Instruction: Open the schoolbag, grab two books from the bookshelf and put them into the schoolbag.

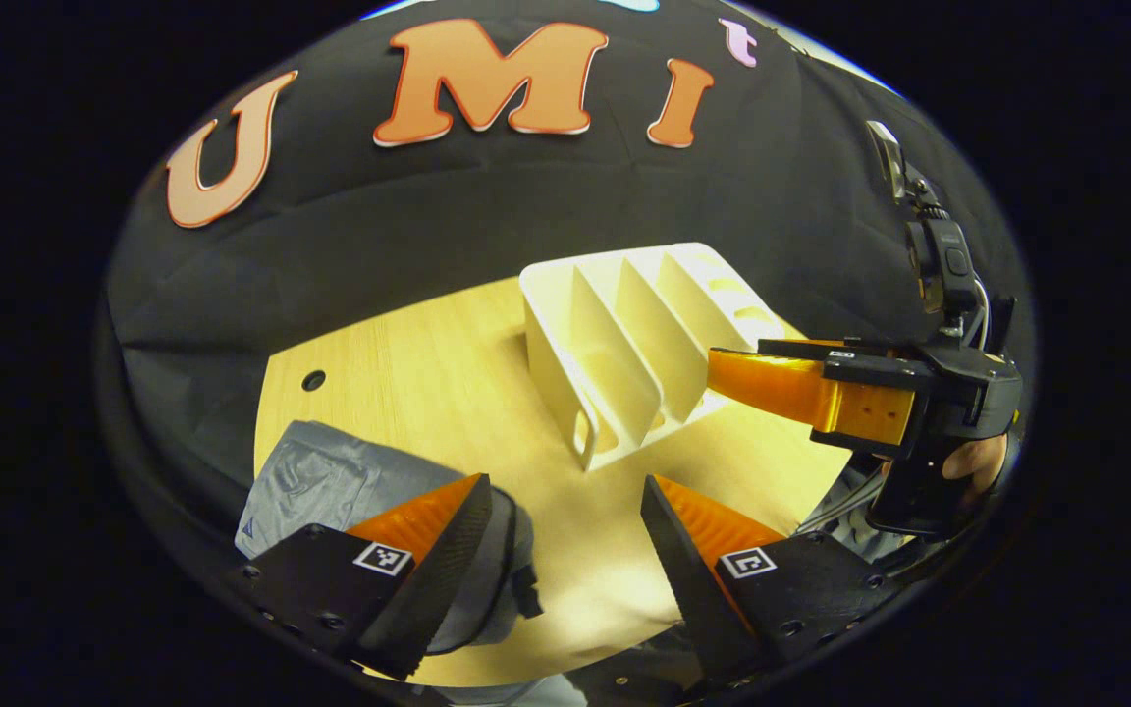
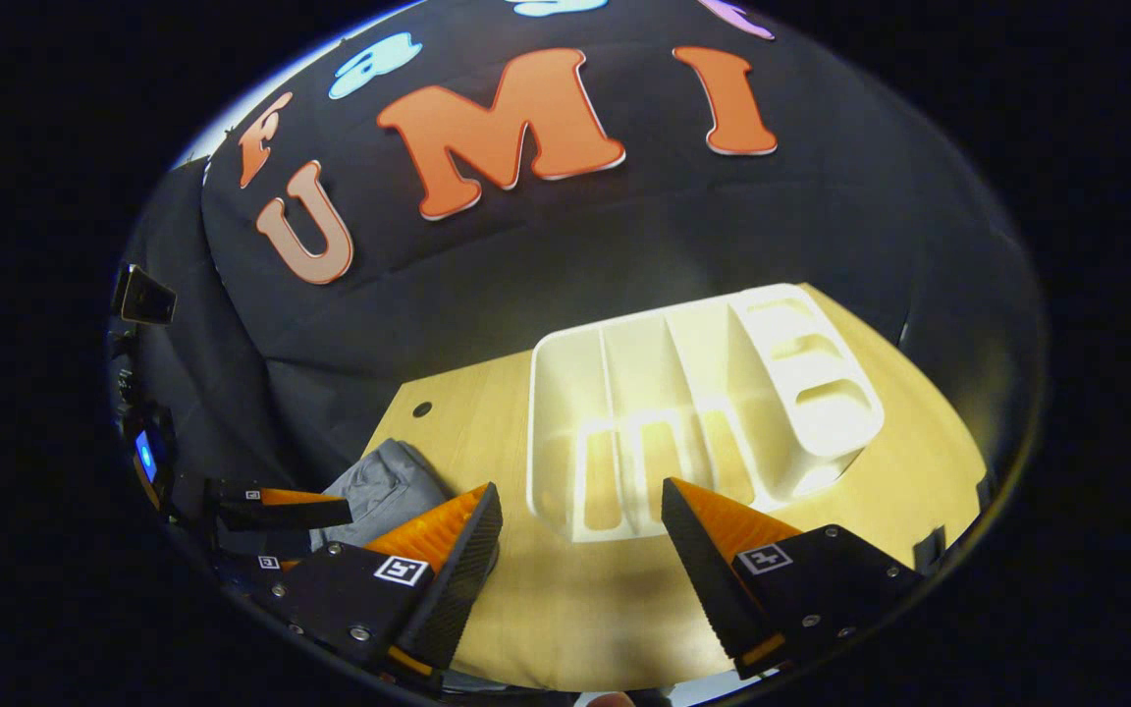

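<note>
At 8 o'clock in the left gripper view, gray schoolbag [image 1: 330, 486] flat on the tabletop [image 1: 428, 383], partly under the left gripper [image 1: 565, 530], jaws spread, holding nothing. Toward 1 o'clock, white bookshelf [image 1: 624, 344], slots bare, bare wood before it. At 3 o'clock, right gripper [image 1: 723, 378] level beside the bookshelf; in its own view [image 2: 580, 535] spread wide. No readable labels.

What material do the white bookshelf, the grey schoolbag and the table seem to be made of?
Bookshelf: likely moulded plastic, smooth, slightly glossy, with rounded edges and cut-out slots. Schoolbag: soft woven fabric, matte, creased. Table: wood or wood-look laminate, pale, with fine straight grain lines.
</note>
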`<state>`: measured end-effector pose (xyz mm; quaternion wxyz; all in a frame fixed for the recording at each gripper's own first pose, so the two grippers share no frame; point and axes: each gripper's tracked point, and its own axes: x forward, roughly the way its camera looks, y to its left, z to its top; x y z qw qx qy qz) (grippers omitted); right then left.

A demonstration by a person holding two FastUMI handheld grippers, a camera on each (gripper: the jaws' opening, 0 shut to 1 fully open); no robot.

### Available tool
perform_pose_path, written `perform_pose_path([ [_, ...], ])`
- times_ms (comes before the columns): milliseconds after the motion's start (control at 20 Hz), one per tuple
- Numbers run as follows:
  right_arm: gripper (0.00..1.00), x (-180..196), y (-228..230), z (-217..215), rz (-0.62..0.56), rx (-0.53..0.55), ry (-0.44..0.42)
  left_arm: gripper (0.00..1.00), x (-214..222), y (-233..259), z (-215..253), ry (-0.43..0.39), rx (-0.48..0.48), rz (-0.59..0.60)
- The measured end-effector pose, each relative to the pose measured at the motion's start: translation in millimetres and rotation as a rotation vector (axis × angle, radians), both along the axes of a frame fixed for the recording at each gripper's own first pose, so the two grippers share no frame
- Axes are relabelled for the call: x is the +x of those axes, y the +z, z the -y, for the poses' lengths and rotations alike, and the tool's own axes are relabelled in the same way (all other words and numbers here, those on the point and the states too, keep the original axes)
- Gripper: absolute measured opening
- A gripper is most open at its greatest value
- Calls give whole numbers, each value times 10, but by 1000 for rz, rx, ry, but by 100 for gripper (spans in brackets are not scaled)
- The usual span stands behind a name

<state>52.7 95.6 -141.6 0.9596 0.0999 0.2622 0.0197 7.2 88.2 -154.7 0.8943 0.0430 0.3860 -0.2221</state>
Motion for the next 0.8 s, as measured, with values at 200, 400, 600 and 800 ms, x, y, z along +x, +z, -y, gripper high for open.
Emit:
perform_pose_path([
  [200,98,-46,594,406,155,-102,-2,98,122,295,286,38,-44,209],
  [400,98,-170,1121,544,270,-141,17,97,205,376,277,68,-54,358],
  [600,97,-231,1551,706,386,-165,-4,97,305,458,223,135,-82,529],
  [800,97,-261,1927,653,493,-224,-22,95,360,623,130,210,-120,660],
])
